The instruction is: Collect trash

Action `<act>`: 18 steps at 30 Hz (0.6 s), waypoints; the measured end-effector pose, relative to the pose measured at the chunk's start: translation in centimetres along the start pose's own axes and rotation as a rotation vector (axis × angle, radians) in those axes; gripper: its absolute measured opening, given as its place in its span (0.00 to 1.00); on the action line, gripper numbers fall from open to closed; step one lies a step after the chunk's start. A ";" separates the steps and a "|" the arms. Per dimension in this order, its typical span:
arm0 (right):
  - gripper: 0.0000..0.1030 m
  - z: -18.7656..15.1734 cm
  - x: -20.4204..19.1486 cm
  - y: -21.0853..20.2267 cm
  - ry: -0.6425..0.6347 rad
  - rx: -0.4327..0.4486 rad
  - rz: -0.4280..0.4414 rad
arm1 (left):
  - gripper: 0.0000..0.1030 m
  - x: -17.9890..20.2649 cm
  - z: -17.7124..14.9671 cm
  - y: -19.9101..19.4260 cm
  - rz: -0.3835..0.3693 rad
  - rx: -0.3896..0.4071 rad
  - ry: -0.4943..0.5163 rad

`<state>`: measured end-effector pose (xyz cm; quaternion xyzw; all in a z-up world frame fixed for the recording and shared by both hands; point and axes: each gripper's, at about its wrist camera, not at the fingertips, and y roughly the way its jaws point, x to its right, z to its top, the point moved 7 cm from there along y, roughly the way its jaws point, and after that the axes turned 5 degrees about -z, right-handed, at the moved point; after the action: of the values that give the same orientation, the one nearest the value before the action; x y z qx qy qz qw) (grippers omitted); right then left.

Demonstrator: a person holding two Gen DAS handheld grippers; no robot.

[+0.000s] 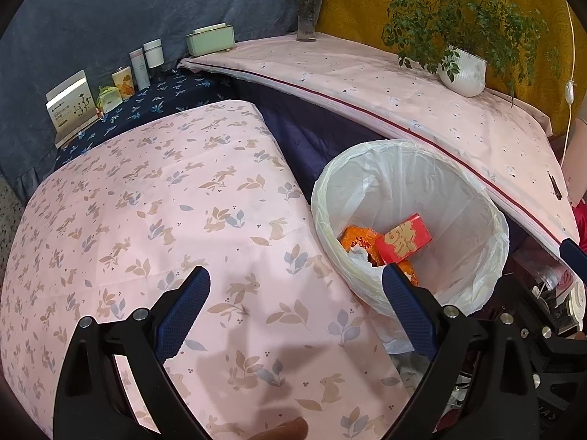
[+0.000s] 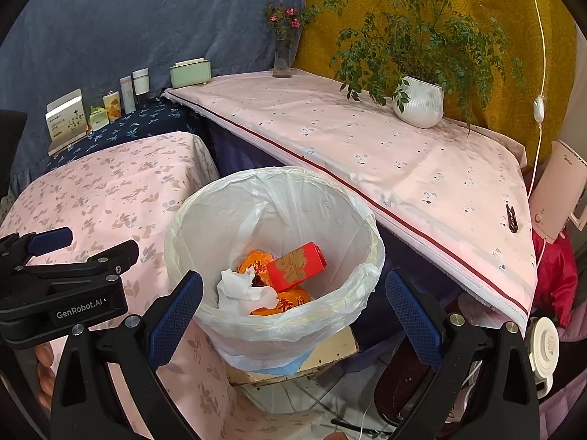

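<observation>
Blue drape [image 2: 110, 29], mustard drape [image 2: 513, 55], perhaps tiled floor [image 2: 323, 392].

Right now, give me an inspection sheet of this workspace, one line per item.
Surface: pink rabbit-print cloth; no loose trash seen on it.
Job's things: lined trash bin holds a red box, orange wrappers and a crumpled tissue.
Clutter: small boxes and bottles along the back wall.
Grippers: left gripper open, empty, over the cloth; right gripper open, empty, facing the bin.
Cables: white cord with inline switch hangs at right.
Surroundings: potted plant and flower vase on the pink side table.
</observation>
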<state>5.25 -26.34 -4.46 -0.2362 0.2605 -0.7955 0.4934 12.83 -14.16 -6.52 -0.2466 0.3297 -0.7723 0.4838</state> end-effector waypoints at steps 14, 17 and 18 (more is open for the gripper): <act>0.93 -0.2 0.1 -0.2 -0.001 -0.003 0.002 | 0.88 -0.1 -0.3 -0.3 0.017 -0.004 -0.010; 0.94 -0.2 0.1 -0.2 0.000 -0.003 0.001 | 0.88 -0.1 -0.2 -0.4 0.018 -0.002 -0.009; 0.94 -0.2 0.1 -0.2 -0.001 -0.004 0.000 | 0.88 -0.1 -0.2 -0.4 0.019 -0.001 -0.010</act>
<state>4.96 -26.30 -4.44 -0.2375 0.2617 -0.7949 0.4933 12.48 -13.91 -6.35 -0.2474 0.3303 -0.7662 0.4926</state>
